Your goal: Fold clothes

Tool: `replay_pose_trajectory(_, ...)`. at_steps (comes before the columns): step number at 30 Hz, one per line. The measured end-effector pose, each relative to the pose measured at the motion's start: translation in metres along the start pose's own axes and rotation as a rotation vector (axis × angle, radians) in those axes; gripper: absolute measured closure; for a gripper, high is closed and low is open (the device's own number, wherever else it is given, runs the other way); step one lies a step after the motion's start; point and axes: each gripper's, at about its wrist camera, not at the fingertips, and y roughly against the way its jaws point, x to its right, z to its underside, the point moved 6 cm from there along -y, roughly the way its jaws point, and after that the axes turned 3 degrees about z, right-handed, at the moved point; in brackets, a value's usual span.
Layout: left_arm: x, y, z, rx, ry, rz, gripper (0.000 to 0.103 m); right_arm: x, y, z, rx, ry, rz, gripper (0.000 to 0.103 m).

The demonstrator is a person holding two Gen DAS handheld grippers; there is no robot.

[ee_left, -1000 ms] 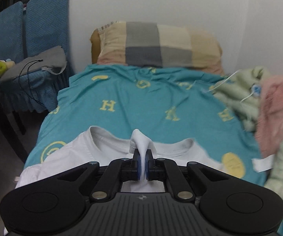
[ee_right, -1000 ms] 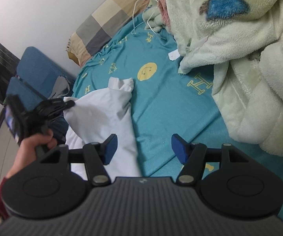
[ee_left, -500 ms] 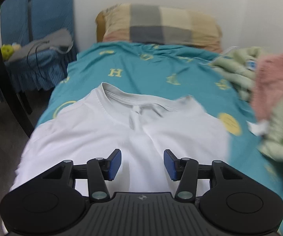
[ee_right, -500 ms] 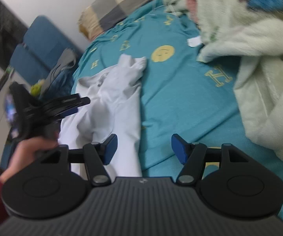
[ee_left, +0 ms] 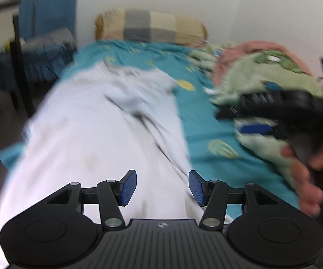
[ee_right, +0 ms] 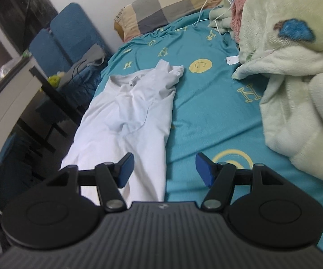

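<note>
Over bed sheet (ee_right: 206, 112) and shirt (ee_right: 127, 112), both grippers (ee_left: 162, 187) (ee_right: 163, 169) tilt downward, parted, empty.

Both grippers parted, nothing held.
The left gripper (ee_left: 162, 187) and right gripper (ee_right: 163, 168) point downward, jaws apart; a hand (ee_left: 304, 168) grips the right one.
</note>
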Motion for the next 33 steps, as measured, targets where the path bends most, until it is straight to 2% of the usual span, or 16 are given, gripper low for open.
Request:
replay_pose_trajectory(3,0.026,0.014,0.031,-0.03,-0.01,0.092,0.05,0.011,0.024,0.006,0.033,-0.049,-0.004,0.04)
replay_pose_trajectory(7,0.075,0.005,0.065,-0.112,-0.162,0.161,0.056,0.034,0.041,0.007,0.077,-0.152,-0.002,0.039)
replay_pose_trajectory(11,0.102,-0.018,0.091,-0.196,-0.255,0.143,0.057,0.051,0.025,0.009,0.049,-0.236,0.004,0.039)
replay_pose_trajectory(14,0.103,-0.034,0.103,-0.234,-0.272,0.109,0.057,0.054,0.01,0.012,0.015,-0.256,-0.009,0.039)
replay_pose_trajectory(16,0.098,-0.044,0.107,-0.267,-0.254,0.1,0.063,0.055,0.004,0.014,0.004,-0.262,-0.016,0.039)
replay_pose_trajectory(18,0.093,-0.048,0.109,-0.282,-0.225,0.107,0.095,0.056,0.0,0.015,-0.004,-0.269,-0.018,0.039)
replay_pose_trajectory(22,0.082,-0.034,0.1,-0.259,-0.152,0.153,0.098,0.06,0.0,0.017,-0.013,-0.291,-0.022,0.039)
replay_pose_trajectory(23,0.078,-0.024,0.093,-0.25,-0.122,0.185,0.098,0.061,0.0,0.018,-0.015,-0.295,-0.021,0.039)
replay_pose_trajectory(26,0.054,0.012,0.07,-0.226,0.007,0.293,0.098,0.062,-0.001,0.019,-0.024,-0.297,-0.016,0.039)
replay_pose_trajectory(29,0.007,0.042,0.048,-0.221,0.187,0.356,0.098,0.06,-0.003,0.02,-0.038,-0.287,-0.006,0.039)
replay_pose_trajectory(31,-0.028,0.053,0.046,-0.246,0.298,0.344,0.098,0.059,-0.006,0.021,-0.052,-0.279,0.002,0.039)
replay_pose_trajectory(33,-0.058,0.049,0.051,-0.302,0.353,0.274,0.098,0.056,-0.009,0.022,-0.063,-0.269,0.008,0.039)
